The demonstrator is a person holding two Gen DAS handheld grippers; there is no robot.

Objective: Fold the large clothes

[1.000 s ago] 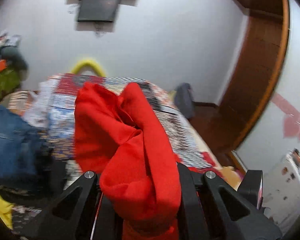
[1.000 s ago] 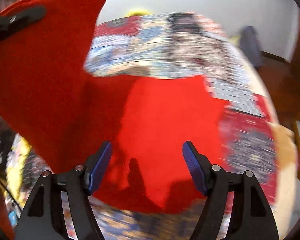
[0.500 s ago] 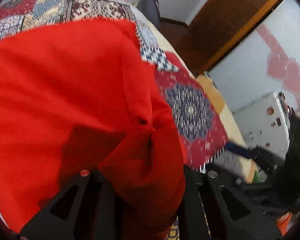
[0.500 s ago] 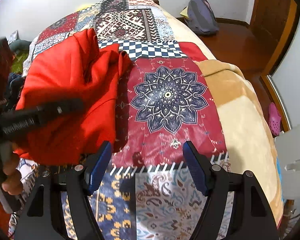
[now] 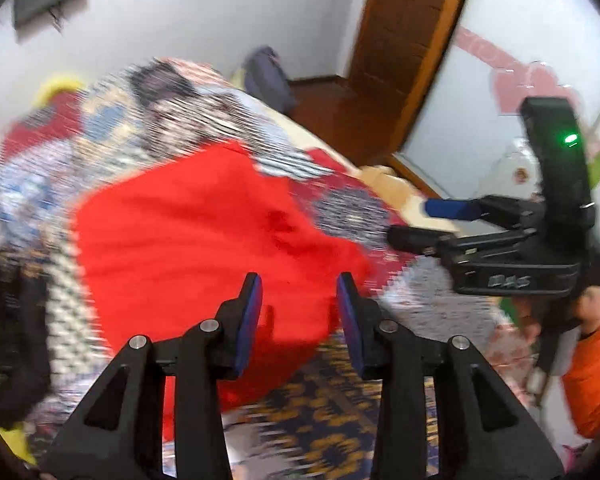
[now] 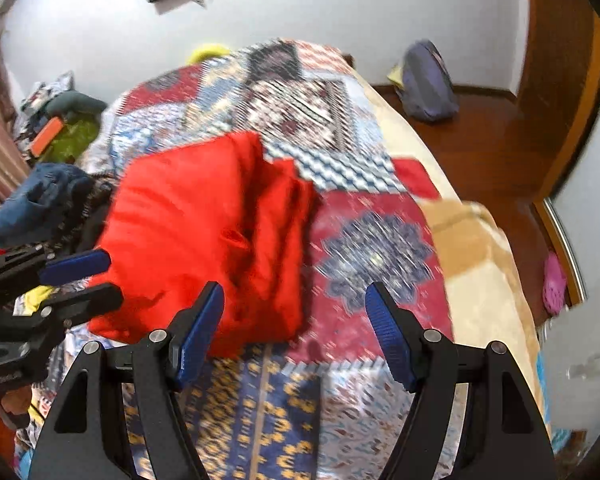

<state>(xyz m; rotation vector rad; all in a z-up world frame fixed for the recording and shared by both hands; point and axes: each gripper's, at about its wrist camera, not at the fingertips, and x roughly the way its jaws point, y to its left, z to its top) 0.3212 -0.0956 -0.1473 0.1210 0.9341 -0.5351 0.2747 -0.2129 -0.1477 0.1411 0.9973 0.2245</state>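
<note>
With the left gripper (image 5: 299,312) just opened and empty and the right gripper (image 6: 294,334) wide and empty, the loosely folded red cloth garment (image 6: 208,236) ahead of both could be unfolded if snagged by a fingertip.

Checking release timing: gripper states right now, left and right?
Left gripper: open, jaws just opened, red garment released, lying on the bed.
Right gripper: open, holding nothing.

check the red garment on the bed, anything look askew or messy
Yes. The red garment lies on the quilt in a lumpy fold: its right side is bunched into ridges, with a pucker near the middle, and its edges don't line up. Both grippers, left and right, are open and off it.
</note>
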